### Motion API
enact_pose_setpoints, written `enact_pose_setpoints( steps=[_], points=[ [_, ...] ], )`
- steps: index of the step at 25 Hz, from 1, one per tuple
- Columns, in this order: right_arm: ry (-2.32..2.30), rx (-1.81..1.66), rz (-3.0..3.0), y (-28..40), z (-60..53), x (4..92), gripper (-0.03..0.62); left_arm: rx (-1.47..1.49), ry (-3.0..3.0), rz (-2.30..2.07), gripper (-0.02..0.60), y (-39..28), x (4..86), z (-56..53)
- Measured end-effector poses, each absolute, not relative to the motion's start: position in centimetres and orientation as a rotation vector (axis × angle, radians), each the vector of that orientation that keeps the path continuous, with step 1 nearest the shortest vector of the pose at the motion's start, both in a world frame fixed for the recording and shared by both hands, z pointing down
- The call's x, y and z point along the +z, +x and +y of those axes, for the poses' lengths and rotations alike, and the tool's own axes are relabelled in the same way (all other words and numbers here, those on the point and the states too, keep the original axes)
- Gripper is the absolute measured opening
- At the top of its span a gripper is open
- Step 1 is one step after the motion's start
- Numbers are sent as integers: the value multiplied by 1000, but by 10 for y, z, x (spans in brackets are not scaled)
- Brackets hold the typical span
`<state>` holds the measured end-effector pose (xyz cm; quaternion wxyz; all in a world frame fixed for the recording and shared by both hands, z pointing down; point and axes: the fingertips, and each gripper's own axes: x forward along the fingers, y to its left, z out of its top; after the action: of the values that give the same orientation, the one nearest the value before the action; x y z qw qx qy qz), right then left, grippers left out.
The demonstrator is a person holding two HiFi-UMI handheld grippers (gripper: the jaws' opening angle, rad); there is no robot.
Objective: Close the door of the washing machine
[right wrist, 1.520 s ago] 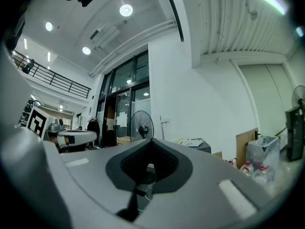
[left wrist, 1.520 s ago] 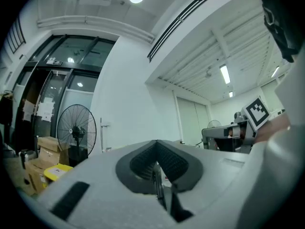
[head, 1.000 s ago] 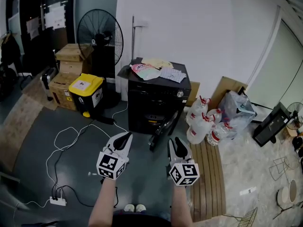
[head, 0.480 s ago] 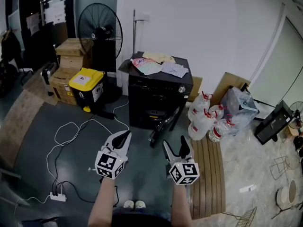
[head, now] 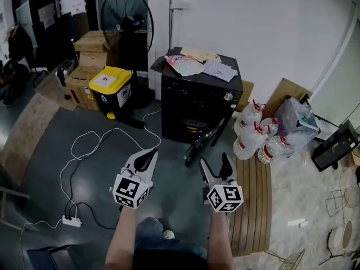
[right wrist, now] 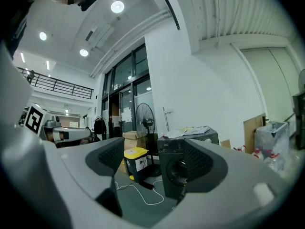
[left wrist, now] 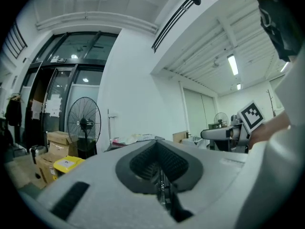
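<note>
Approach step: door of washing machine hangs open, well ahead; left gripper jaws together, right gripper jaws opening, empty; next, probably reach and push door shut

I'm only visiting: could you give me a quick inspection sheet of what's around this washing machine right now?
Surface: grey floor; wooden slats on the right.
Job's things: black washer by the wall, its door hanging open.
Clutter: papers on the washer; yellow bin, boxes, water bottles.
Grippers: left gripper shut, empty; right gripper opening, nothing between its jaws; both short of the washer.
Cables: white cable running to a power strip.
Surroundings: fan, white wall.
</note>
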<state>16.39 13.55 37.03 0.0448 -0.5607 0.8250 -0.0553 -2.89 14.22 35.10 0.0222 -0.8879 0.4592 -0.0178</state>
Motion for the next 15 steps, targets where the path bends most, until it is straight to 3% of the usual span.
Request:
enact_pose_setpoints(
  steps=[15],
  points=[
    [-1855,-137,2481,147,-26,415,383,40,-2785,1410,-2,-79,384,-36]
  ],
)
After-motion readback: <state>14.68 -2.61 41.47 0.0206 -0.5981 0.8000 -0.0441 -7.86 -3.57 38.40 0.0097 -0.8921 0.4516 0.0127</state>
